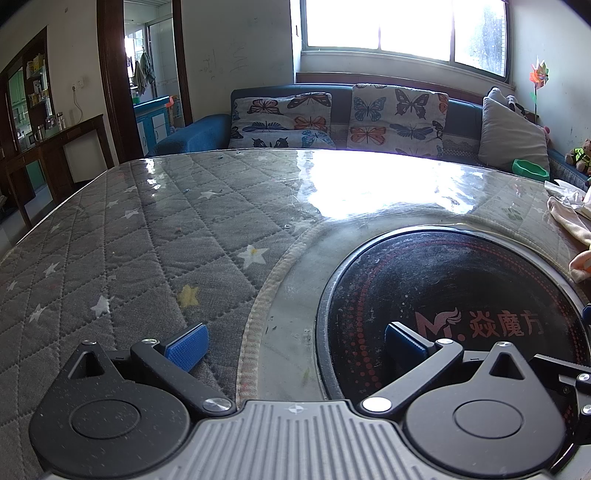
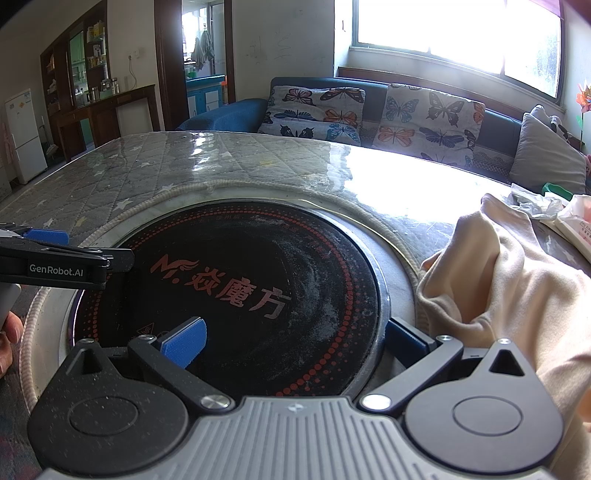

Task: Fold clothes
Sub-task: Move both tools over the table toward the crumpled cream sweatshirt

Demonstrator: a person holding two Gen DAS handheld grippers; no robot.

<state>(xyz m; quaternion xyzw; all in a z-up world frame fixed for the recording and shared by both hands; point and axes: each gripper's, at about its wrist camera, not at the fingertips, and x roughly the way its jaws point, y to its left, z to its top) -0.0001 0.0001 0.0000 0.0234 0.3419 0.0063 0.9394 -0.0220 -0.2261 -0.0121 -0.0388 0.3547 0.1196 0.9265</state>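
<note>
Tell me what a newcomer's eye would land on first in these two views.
First, the round black hob with red lettering, set into the middle of the quilted table. Next, the crumpled cream garment on the table's right side, just beyond the open right gripper. Behind the table, butterfly cushions line a blue sofa under a glaring window.

Harsh backlight from the blown-out window (image 1: 402,26), white glare across the tabletop (image 1: 369,177), fisheye-curved edges
</note>
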